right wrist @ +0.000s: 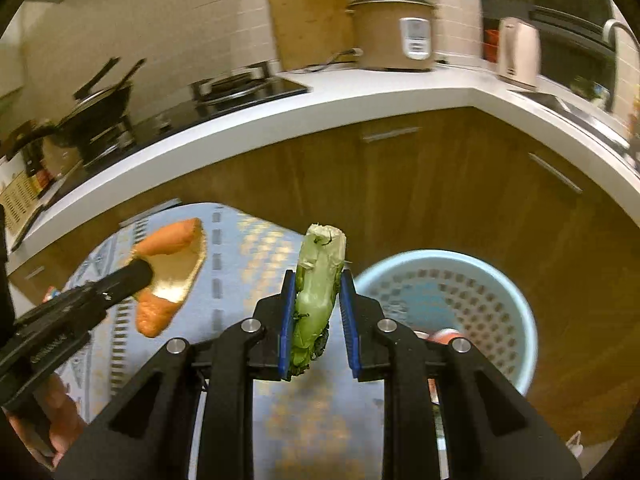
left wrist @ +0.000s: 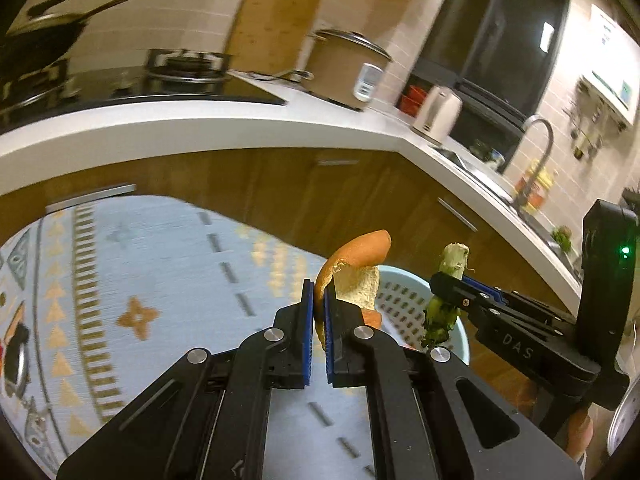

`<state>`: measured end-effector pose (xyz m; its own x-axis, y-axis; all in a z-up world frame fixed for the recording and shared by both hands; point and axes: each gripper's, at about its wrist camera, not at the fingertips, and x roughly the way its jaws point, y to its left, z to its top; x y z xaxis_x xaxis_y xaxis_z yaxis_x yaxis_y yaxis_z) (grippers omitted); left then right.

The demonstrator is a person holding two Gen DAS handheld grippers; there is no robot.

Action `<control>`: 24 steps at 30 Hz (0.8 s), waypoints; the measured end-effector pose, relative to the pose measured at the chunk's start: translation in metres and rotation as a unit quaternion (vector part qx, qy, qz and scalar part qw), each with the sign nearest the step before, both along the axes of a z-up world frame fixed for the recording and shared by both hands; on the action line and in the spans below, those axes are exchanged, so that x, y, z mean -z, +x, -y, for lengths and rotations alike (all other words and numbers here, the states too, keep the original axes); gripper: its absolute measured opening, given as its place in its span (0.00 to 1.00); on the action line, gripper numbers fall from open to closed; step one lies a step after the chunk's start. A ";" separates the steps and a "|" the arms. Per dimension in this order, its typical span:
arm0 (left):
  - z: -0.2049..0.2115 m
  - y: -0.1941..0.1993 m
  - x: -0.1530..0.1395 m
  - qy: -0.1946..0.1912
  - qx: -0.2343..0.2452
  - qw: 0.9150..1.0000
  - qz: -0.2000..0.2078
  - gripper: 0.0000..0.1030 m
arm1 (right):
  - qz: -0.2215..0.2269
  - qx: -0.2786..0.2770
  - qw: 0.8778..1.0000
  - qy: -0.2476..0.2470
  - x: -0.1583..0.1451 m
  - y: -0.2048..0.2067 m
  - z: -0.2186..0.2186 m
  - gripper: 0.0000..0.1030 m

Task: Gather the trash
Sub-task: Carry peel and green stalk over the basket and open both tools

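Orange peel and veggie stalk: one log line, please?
left gripper: holds orange peel | right gripper: holds vegetable stalk | blue basket: below, ahead

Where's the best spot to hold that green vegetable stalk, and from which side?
Grip the vegetable stalk across its firm pale middle, one pad on each flat side, as the right gripper does now. Its leafy dark end is limp; the cut end stands upright.

the letters "das" are showing in pale print on the black body of the right gripper point(left wrist: 450, 288), seen from the left wrist camera. a sheet point(right wrist: 18, 200) with rows of small print is lying on the counter left of the wok point(right wrist: 100, 108), too small to read. the white notices point(left wrist: 610, 30) on the wall above the faucet point(left wrist: 538, 152) are staying blurred beyond reading.
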<state>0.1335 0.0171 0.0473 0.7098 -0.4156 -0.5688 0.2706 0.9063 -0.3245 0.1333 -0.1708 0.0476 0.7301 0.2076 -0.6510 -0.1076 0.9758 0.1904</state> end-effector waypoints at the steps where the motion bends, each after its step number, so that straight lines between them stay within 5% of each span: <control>1: 0.011 0.001 0.000 0.004 0.007 1.000 -0.002 0.02 | -0.004 0.011 1.000 0.000 0.002 -0.001 0.012 0.18; 11: 0.107 0.020 0.024 0.049 0.064 0.996 -0.040 0.02 | -0.071 0.084 0.994 0.023 0.047 0.005 0.104 0.18; 19: 0.150 0.032 0.045 0.072 0.094 0.991 -0.064 0.03 | -0.130 0.095 0.986 0.034 0.089 0.017 0.133 0.19; 22: 0.153 0.033 0.049 0.068 0.099 0.990 -0.072 0.13 | -0.132 0.098 0.986 0.036 0.090 0.019 0.137 0.20; 24: 0.154 0.032 0.048 0.063 0.103 0.990 -0.070 0.29 | -0.128 0.097 0.986 0.038 0.087 0.017 0.139 0.26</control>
